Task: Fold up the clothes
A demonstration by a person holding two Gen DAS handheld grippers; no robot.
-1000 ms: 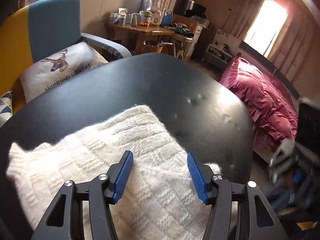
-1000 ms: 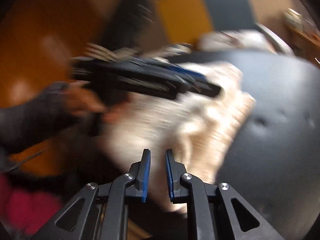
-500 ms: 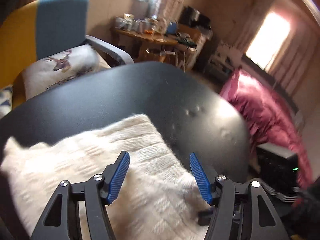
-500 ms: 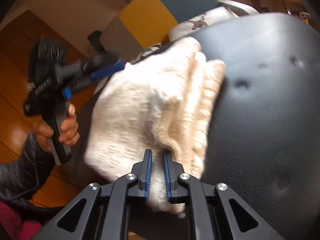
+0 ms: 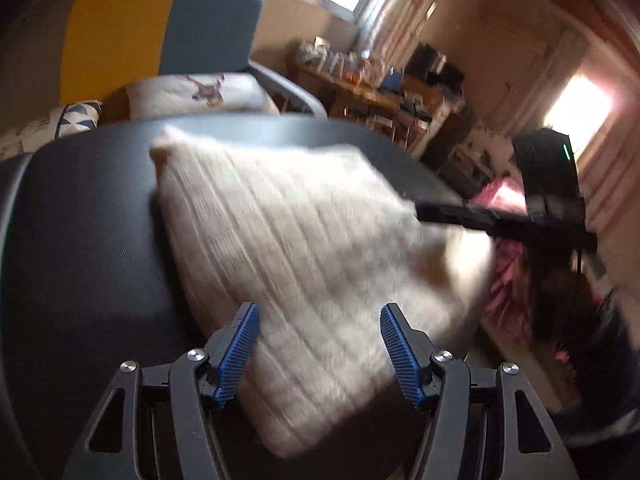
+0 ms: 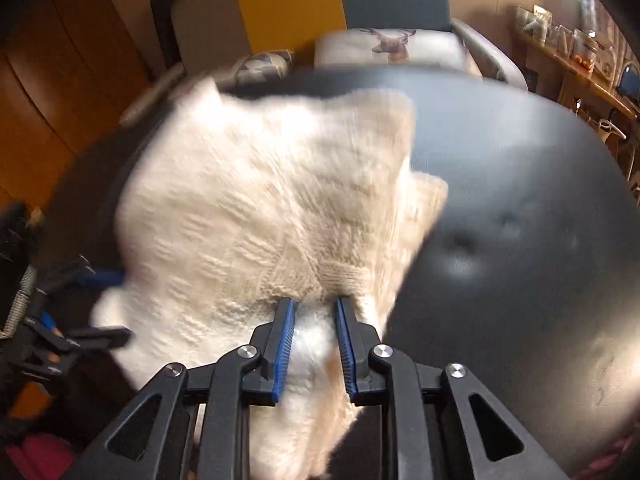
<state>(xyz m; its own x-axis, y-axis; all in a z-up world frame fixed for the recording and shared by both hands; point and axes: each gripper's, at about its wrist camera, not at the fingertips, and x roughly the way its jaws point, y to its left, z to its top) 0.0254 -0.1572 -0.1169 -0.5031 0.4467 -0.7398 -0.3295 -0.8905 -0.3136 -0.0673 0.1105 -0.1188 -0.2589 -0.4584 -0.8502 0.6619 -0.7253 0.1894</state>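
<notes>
With the cream sweater (image 6: 260, 208) folded on the black bench (image 6: 520, 200), our right gripper (image 6: 314, 320) has just been opening off its near edge, our left gripper (image 5: 320, 334) hovers apart above it, so we're releasing.

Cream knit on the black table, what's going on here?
A person with a handheld gripper in each hand is folding a cream knitted garment on a black table. The right gripper has the near edge of the knit between its jaws, which have just been opening, so it looks like a release. The left gripper hovers open over the fabric, gripping nothing. The garment lies in a roughly folded stack.
</notes>
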